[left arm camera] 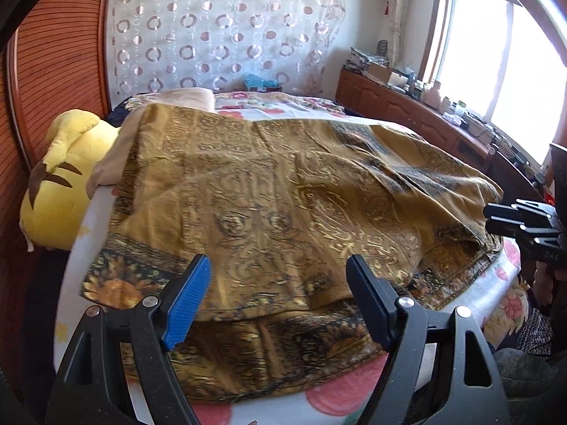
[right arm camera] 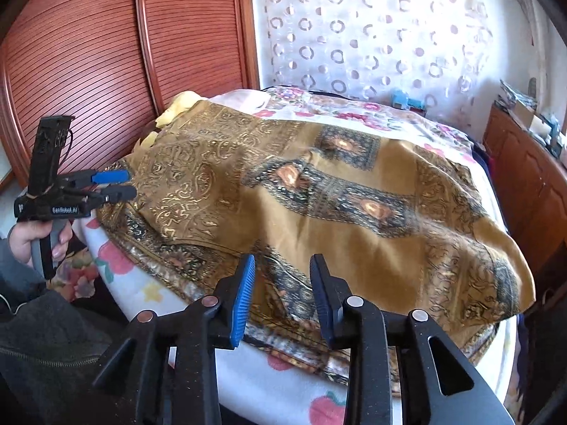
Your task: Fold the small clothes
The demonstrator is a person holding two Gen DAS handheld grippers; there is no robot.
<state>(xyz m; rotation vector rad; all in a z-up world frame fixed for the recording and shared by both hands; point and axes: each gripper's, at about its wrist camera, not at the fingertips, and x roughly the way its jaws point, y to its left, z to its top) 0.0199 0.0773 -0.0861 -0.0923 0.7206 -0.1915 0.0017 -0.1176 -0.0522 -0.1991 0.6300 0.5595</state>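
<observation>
1. The thing to fold is a golden-brown patterned cloth (left arm camera: 283,191) spread across most of the bed (left arm camera: 503,276). It's already doubled over itself: there's an upper layer with a loose near edge and a lower layer poking out underneath toward the person.

2. Left gripper (left arm camera: 278,304) hovers just above the near edge of the cloth with its jaws spread wide, nothing between them. In the right wrist view it sits at the cloth's left side, held in the person's hand (right arm camera: 24,241), and there too a gap shows between the fingers.

3. Right gripper (right arm camera: 282,297) is over the near edge as well, further along to the right. Jaws parted, though narrower than the left's, and gripping nothing. Whether the tips brush the fabric, can't tell.

4. Handling guess: looks thin, light and floppy, kind of scarf-like, with a slight sheen, so probably a bit slippery. It'll sag and wrinkle the moment it's lifted, and one layer could slide off the other.

5. Best place to grab, probably: the two near corners or along the hemmed border, one gripper each, pinching both layers together so the fold stays lined up. Grabbing mid-panel would just bunch it.

6. Off to the left, a yellow plush toy (left arm camera: 60,180) lies against the wooden wardrobe (right arm camera: 106,53), touching the cloth's far left corner area.
</observation>
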